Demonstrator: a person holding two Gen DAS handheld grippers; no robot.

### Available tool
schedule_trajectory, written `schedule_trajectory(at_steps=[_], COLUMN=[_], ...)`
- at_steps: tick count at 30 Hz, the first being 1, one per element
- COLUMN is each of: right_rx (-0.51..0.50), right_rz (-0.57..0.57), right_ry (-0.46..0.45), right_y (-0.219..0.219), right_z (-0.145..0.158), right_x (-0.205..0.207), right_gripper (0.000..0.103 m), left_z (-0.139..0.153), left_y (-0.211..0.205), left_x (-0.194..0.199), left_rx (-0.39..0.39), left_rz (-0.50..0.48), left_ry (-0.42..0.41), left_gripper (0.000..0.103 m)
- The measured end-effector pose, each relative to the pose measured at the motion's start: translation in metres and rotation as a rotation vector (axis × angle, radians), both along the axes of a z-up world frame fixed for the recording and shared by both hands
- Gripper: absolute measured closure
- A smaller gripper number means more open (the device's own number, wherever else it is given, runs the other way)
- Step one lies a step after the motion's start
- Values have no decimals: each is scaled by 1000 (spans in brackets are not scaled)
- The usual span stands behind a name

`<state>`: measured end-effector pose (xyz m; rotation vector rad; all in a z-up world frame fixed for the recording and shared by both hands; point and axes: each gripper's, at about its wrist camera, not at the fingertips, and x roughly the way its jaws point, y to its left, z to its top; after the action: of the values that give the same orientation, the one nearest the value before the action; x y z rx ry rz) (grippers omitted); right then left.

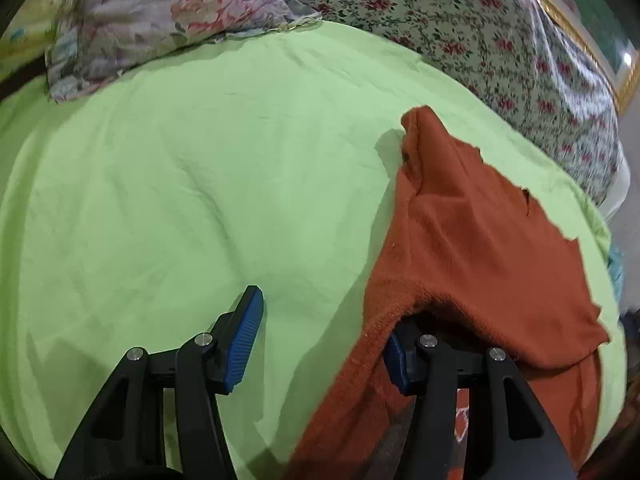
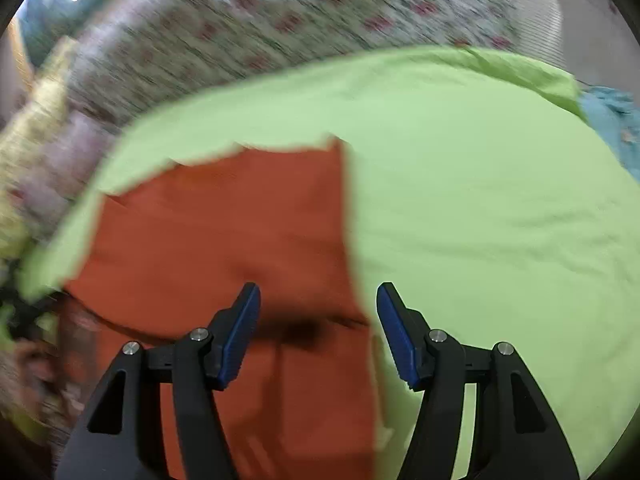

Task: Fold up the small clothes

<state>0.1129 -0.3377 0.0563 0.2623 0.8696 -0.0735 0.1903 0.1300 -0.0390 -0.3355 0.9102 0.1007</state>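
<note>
**Rust-orange garment half folded on the green sheet, both grippers spread**

Rust-orange garment (image 1: 472,240) lies on the light green sheet (image 1: 200,180) that covers the bed, and it is the only small piece of clothing laid out there. At the far left of the bed a pale floral cloth (image 1: 160,12) is bunched up along the sheet's edge. Coming nearer and to the right, the left gripper (image 1: 320,340) stands with its jaws spread apart; one blue pad hangs over bare green sheet, while the other is tucked under a raised, ribbed fold of the garment, which drapes over that finger. Whether that pad actually presses on the cloth I cannot tell, but nothing is pinched between the two pads. Behind the garment, a bedspread with small red flowers (image 1: 500,40) runs along the far side.

Further right, the right gripper (image 2: 318,332) hovers above the garment's straight right-hand edge, jaws wide, one pad over orange cloth (image 2: 224,232) and the other over green sheet (image 2: 500,200). It holds nothing. That view is blurred. At the far right edge a bit of teal fabric (image 2: 612,120) shows past the sheet.
</note>
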Motion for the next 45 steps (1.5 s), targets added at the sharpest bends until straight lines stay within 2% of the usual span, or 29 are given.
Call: schedule_trajectory(at_steps=[3, 5, 6, 9, 12, 15, 18, 19, 20, 21, 23, 25, 27, 28, 29, 31, 33, 35, 36, 39, 42, 45], right_rx=[68, 76, 89, 131, 113, 84, 82, 87, 91, 73, 65, 197, 305, 319, 283, 217, 227, 246, 233, 208, 215, 195], right_rz=[144, 231, 303, 422, 521, 574, 617, 636, 674, 704, 681, 643, 636, 630, 623, 612, 585, 540, 506, 471, 426, 368], right_ry=[-18, -20, -22, -17, 12, 55, 129, 143, 163, 186, 165, 93, 16, -5, 1, 66, 89, 67, 28, -71, -102, -88], right_y=[45, 86, 111, 163, 224, 264, 283, 287, 291, 295, 294, 285, 284, 288, 295, 306, 303, 291, 279, 251, 213, 183], right_z=[6, 6, 4, -5, -19, -38, -59, -63, -67, -71, -72, -69, -71, -76, -85, -104, -108, -93, -77, -45, -26, -24], right_x=[37, 68, 92, 145, 202, 245, 273, 277, 279, 282, 286, 291, 293, 294, 294, 300, 298, 290, 280, 247, 200, 158], right_gripper=[41, 41, 41, 41, 41, 41, 42, 57, 92, 92, 92, 93, 93, 92, 92, 88, 84, 60, 57, 56, 56, 56], left_z=[3, 5, 6, 4, -1, -3, -4, -4, -4, -4, -5, -6, -7, -8, -8, -6, -5, -2, 0, 11, 30, 45], left_y=[-10, -16, -19, -21, -13, -5, 2, 4, 8, 11, 19, 23, 28, 29, 29, 30, 30, 31, 31, 34, 27, 7], left_x=[-4, -5, -4, -2, -1, -2, -3, -3, -5, -6, -10, -13, -17, -17, -17, -19, -22, -28, -31, -40, -47, -42], left_rx=[59, 99, 124, 174, 132, 86, 46, 32, 12, -2, -59, -88, -110, -114, -116, -116, -107, -97, -91, -89, -91, -81], left_rz=[-29, -54, -67, -90, -88, -93, -97, -97, -88, -76, -26, 7, 30, 30, 28, 25, 18, 19, 24, 38, 6, -63], left_ry=[0, 0, -2, 10, 20, 9, -1, -6, -16, -28, -54, -70, -76, -71, -65, -56, -48, -39, -36, -48, -92, -130], left_gripper=[48, 48, 47, 47, 46, 46, 46, 46, 46, 48, 51, 56, 56, 56, 56, 56, 56, 56, 56, 59, 59, 57])
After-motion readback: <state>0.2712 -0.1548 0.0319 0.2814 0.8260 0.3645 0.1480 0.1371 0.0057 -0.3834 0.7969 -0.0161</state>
